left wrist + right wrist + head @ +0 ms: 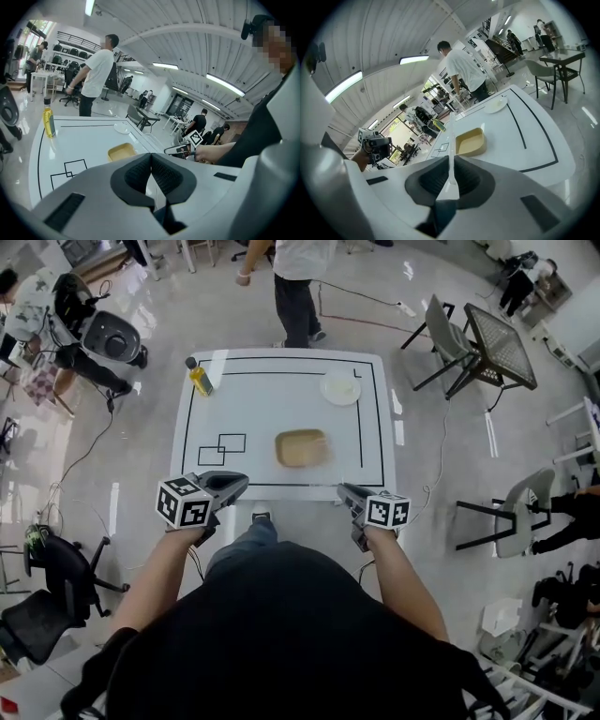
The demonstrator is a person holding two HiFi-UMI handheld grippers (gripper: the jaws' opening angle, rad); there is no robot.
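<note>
Both grippers hover at the near edge of a white table [281, 409] marked with black lines. My left gripper [230, 486] [151, 157] is shut, its pads pressed together with nothing between them. My right gripper [347, 491] [451, 161] is shut on a thin white strip [450, 154], seen edge-on and sticking up past the jaws. A shallow yellow tray [302, 448] [121, 151] [470, 141] lies mid-table ahead of both. A white plate [339, 388] [496, 105] sits far right. At the far left stands a bottle of yellow liquid [199, 377] [48, 121].
Two overlapping black squares [221, 448] are drawn on the table's left. A person [300, 277] stands at the far edge. Chairs [450, 343] and a dark table [502, 334] stand to the right, an office chair [56, 577] to the near left.
</note>
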